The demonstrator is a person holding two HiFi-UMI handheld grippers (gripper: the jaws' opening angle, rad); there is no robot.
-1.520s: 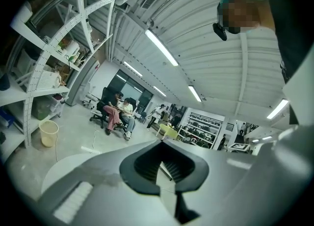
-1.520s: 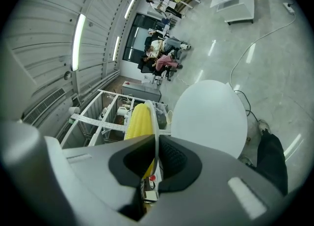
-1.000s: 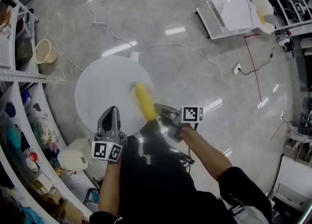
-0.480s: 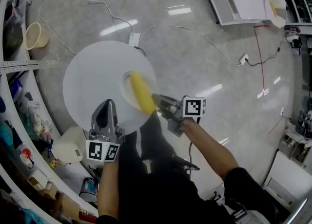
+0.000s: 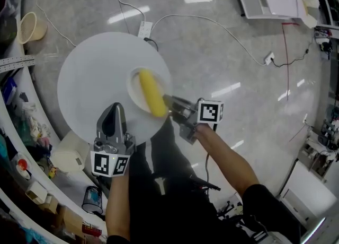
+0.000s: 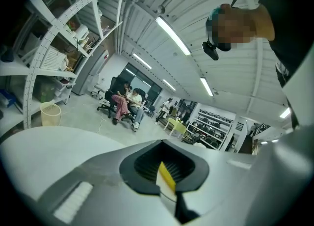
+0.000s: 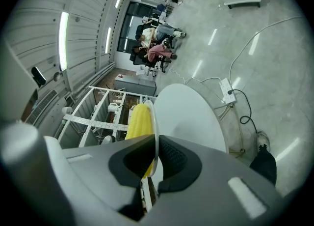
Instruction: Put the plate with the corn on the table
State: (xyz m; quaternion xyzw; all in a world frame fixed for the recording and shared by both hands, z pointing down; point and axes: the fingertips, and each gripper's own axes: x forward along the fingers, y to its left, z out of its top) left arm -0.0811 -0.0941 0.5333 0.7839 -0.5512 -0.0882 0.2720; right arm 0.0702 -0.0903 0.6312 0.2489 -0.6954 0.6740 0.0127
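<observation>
- My right jaws (image 5: 168, 102) are clenched on the near rim of the plate (image 5: 136, 93). In the right gripper view the thin white rim runs edge-on straight between the two dark pads (image 7: 174, 158).
- The corn (image 5: 151, 93) lies lengthways on the plate, its near end just ahead of my right jaws. In the right gripper view the corn (image 7: 140, 119) rises on one side of the rim and the bench top lies on the other.
- The plate sits over the bench (image 5: 87, 81), at the bench's right side, on the half nearer me. I cannot tell whether its underside touches the bench top or is just clear of it.
- My left jaws (image 5: 114, 109) are drawn together with nothing gripped. They are over the bench's near edge, pointing away from me, left of the plate and apart from it.
- Beyond the bench's far edge a white power strip (image 5: 144, 27) lies on the floor with a cable trailing from it.
- Off the bench's far left stands a pale basket (image 5: 30, 27), beside the shelving.
</observation>
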